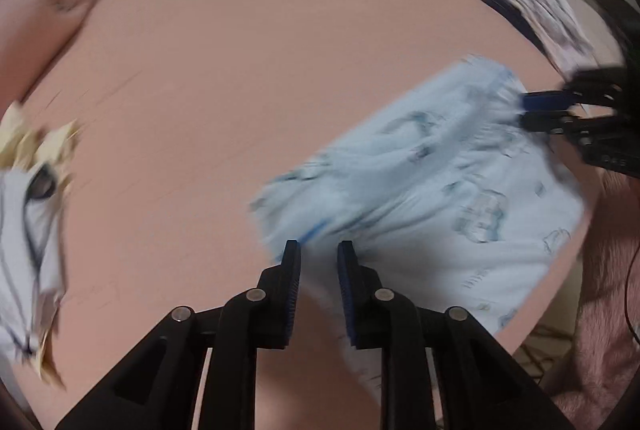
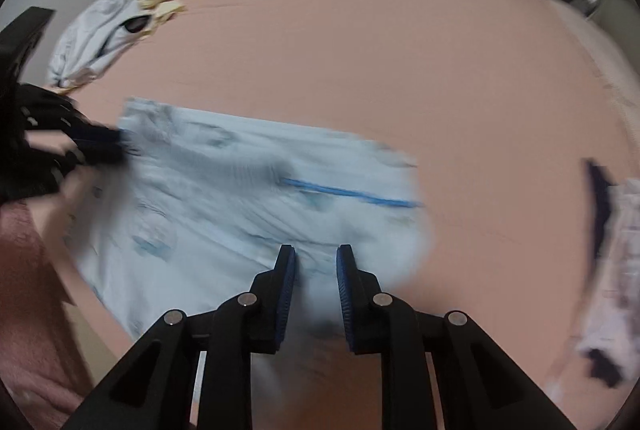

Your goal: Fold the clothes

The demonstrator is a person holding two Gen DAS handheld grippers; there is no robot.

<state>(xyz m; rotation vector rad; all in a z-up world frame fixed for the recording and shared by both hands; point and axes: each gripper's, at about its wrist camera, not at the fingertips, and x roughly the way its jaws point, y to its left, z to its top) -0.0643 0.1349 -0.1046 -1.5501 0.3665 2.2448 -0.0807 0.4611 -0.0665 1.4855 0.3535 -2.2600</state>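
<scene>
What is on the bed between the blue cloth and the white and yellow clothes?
Nothing: in the right wrist view, only bare pink sheet lies between the light blue garment and the white-and-yellow clothes pile.

Your garment (image 2: 224, 198) lies on the bed (image 2: 360, 50) between both grippers. A crumpled heap (image 2: 108, 30) sits far left, another piece (image 2: 616, 270) right.

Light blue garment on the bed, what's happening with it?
A person with a handheld gripper in each hand is working the light blue garment spread on the pink bed sheet. The left gripper and right gripper each sit at an edge of it, jaws slightly apart with cloth between them. No fold is visible yet. A white and yellow pile and a patterned garment wait at the sides.
</scene>
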